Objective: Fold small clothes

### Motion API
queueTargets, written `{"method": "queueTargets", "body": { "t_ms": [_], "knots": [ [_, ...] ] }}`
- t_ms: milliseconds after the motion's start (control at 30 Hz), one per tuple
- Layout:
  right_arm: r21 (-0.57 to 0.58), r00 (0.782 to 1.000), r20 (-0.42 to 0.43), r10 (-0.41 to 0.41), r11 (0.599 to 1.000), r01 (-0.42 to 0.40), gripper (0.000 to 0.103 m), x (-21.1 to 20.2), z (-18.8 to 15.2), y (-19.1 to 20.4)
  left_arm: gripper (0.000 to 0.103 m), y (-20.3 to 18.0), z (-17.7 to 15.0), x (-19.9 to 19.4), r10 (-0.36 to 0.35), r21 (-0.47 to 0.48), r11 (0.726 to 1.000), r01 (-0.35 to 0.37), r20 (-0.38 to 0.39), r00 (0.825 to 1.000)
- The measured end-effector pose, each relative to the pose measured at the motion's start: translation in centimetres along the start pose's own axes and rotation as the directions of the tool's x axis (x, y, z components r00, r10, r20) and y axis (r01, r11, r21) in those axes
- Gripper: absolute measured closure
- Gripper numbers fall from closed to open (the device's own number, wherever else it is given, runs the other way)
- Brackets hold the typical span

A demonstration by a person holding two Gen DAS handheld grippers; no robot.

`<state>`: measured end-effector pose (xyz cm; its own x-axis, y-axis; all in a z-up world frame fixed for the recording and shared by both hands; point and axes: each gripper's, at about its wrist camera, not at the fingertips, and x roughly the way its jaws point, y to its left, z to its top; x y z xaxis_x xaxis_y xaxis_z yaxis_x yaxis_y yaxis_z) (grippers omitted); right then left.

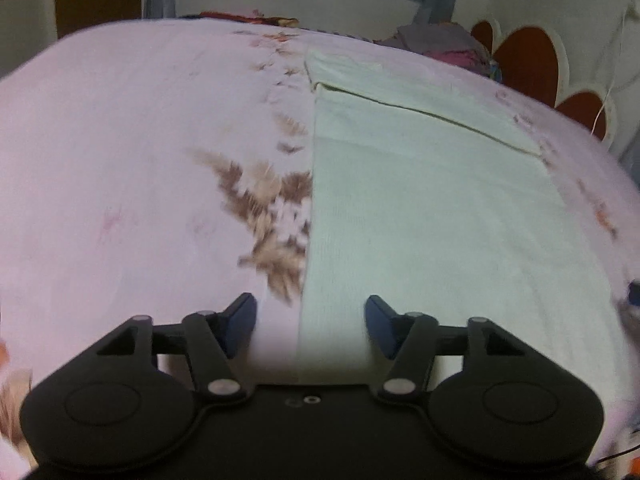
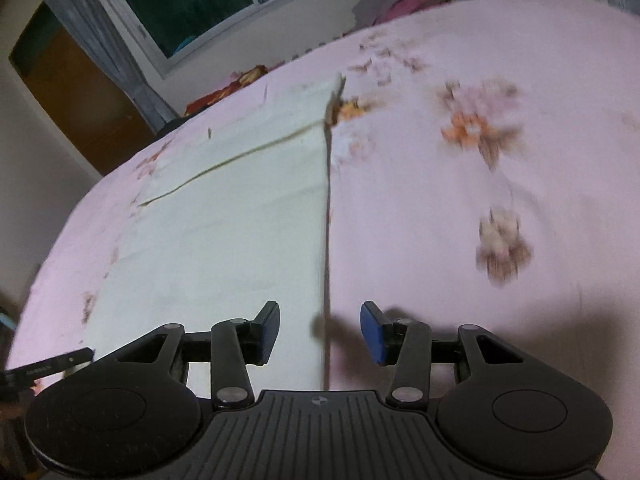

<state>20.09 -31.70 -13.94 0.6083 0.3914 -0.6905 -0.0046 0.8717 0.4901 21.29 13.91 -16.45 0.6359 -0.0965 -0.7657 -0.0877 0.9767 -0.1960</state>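
Cloth (image 1: 420,208), pale green and already doubled over once, lies flat on the pink flowered bedsheet (image 1: 120,140); it fills the right half of the left wrist view and the left-centre of the right wrist view, with a fold line running slantwise across its far part.

Left gripper (image 1: 310,320), at the bottom centre of its frame, stands part open with nothing pinched; the cloth's straight left edge runs down between its blue pads (image 1: 378,320). Right gripper (image 2: 320,330) is likewise part open and empty, and the cloth's right edge passes down between its fingers near the bottom centre of its view.

Judging by this, the step in hand is taking the two near corners for another fold. To do it well, each gripper should straddle its own edge evenly, go low enough to catch every layer and not the sheet beneath, and close at matching points, so the edges stay square when lifted toward the far hem.
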Motion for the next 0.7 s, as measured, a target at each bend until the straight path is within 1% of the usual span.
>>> {"method": "queueTargets", "body": {
  "t_ms": [67, 100, 200, 300, 367, 400, 433, 500, 533, 567, 600, 633, 667, 700],
  "knots": [
    [0.048, 0.999, -0.022, 0.030, 0.998, -0.029, 0.057, -0.1, -1.1, -0.7, 0.052, 0.8, -0.8, -0.7, -0.040, -0.048, 0.998, 0.039, -0.004, 0.999],
    [0.071, 0.998, -0.033, 0.050, 0.996, -0.048, 0.057, -0.1, -1.6, -1.0, 0.053, 1.2, -1.1, -1.0, -0.055, -0.069, 0.996, 0.055, -0.005, 0.998],
    [0.119, 0.993, -0.054, 0.101, 0.988, -0.094, 0.057, -0.2, -3.1, -1.7, 0.055, 1.5, -2.2, -1.7, -0.061, -0.100, 0.993, 0.060, -0.008, 0.998],
    [0.148, 0.990, -0.054, 0.133, 0.981, -0.124, 0.057, -0.5, -3.8, -2.1, 0.057, 1.8, -2.9, -2.2, -0.094, -0.126, 0.988, 0.092, -0.009, 0.996],
    [0.170, 0.984, -0.063, 0.165, 0.974, -0.152, 0.057, -0.7, -4.2, -2.2, 0.065, 2.2, -3.2, -2.4, -0.138, -0.165, 0.977, 0.134, -0.011, 0.990],
    [0.176, 0.981, -0.069, 0.181, 0.970, -0.167, 0.057, -0.8, -4.4, -2.2, 0.067, 2.5, -3.5, -2.4, -0.167, -0.199, 0.966, 0.162, -0.008, 0.986],
    [0.184, 0.978, -0.070, 0.196, 0.966, -0.180, 0.058, -0.9, -4.7, -2.2, 0.071, 3.0, -3.9, -2.3, -0.203, -0.243, 0.950, 0.197, -0.002, 0.979],
    [0.212, 0.971, -0.070, 0.229, 0.954, -0.210, 0.059, -1.0, -5.1, -2.4, 0.075, 3.9, -4.7, -2.2, -0.265, -0.326, 0.910, 0.256, 0.017, 0.964],
    [0.230, 0.966, -0.070, 0.248, 0.947, -0.226, 0.067, -1.0, -5.5, -2.5, 0.076, 4.3, -5.0, -2.1, -0.290, -0.362, 0.889, 0.281, 0.030, 0.956],
    [0.249, 0.961, -0.075, 0.265, 0.939, -0.239, 0.083, -0.9, -5.8, -2.6, 0.076, 4.7, -5.3, -1.9, -0.313, -0.389, 0.870, 0.303, 0.040, 0.949],
    [0.270, 0.957, -0.082, 0.278, 0.931, -0.247, 0.088, -0.7, -5.9, -2.7, 0.077, 5.0, -5.5, -1.7, -0.336, -0.413, 0.851, 0.325, 0.048, 0.941],
    [0.288, 0.953, -0.084, 0.290, 0.923, -0.255, 0.088, -0.5, -6.2, -2.9, 0.077, 5.2, -5.7, -1.5, -0.352, -0.431, 0.836, 0.339, 0.053, 0.935],
    [0.303, 0.951, -0.080, 0.298, 0.916, -0.261, 0.088, -0.4, -6.4, -3.1, 0.077, 5.3, -5.7, -1.4, -0.360, -0.439, 0.828, 0.347, 0.058, 0.931],
    [0.312, 0.949, -0.073, 0.307, 0.911, -0.271, 0.088, -0.4, -6.4, -3.1, 0.077, 5.3, -5.7, -1.3, -0.362, -0.441, 0.827, 0.349, 0.058, 0.930]
  ]
}}
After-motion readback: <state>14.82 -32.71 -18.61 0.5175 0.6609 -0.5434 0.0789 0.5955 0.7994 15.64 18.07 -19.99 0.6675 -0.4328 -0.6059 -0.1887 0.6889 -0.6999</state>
